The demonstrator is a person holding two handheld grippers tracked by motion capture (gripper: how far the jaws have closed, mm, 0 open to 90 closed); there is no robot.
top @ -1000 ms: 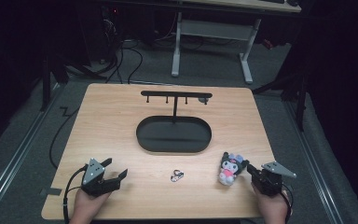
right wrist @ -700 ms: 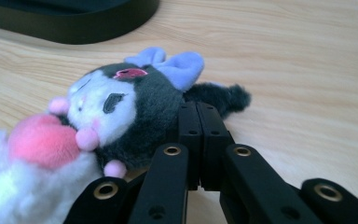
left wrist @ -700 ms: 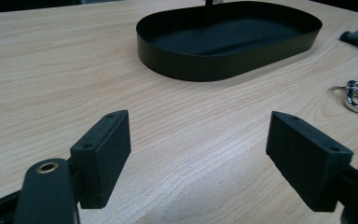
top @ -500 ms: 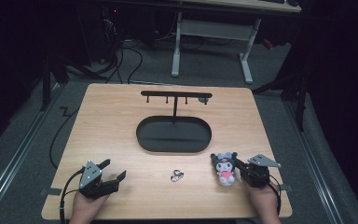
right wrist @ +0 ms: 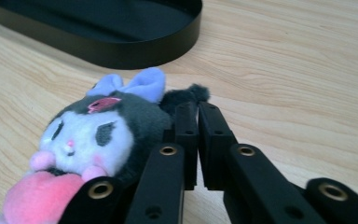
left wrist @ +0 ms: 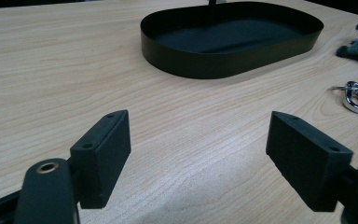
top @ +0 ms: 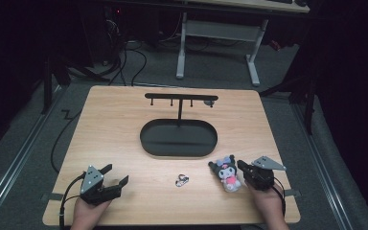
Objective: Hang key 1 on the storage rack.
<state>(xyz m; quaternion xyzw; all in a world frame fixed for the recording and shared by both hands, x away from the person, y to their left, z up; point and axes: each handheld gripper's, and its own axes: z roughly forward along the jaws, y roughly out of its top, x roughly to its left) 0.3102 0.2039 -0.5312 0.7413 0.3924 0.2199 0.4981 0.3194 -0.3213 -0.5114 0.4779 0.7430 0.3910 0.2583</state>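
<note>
While the small plush doll with a grey-black head, white face, lilac bow and pink body (top: pixel 228 173) lies on the light wooden table (top: pixel 124 124), just off the near right end of the oval black metal tray (top: pixel 178 138), it looks light, soft and squashy, unlikely to slip and in no danger of breaking. A grip across the round head or the stuffed body should hold best; the thin dark ear beside the jaws would likely fold and slide out.

Seen along the right gripper (right wrist: pixel 196 112), the two black jaws stand almost together, with a narrow slit between them and nothing caught there; they have just been parting slightly. Their tips rest against the doll's far side, by its ear. That hand lies low at the table's near edge, right of the tray, pointing leftward at the doll.

Well to the near left of the tray, the left gripper (top: pixel 109 176) sits low in its hand, jaws spread wide and empty, aimed toward the tray. A small silver metal clip (top: pixel 182 180) lies just in front of the tray.
</note>
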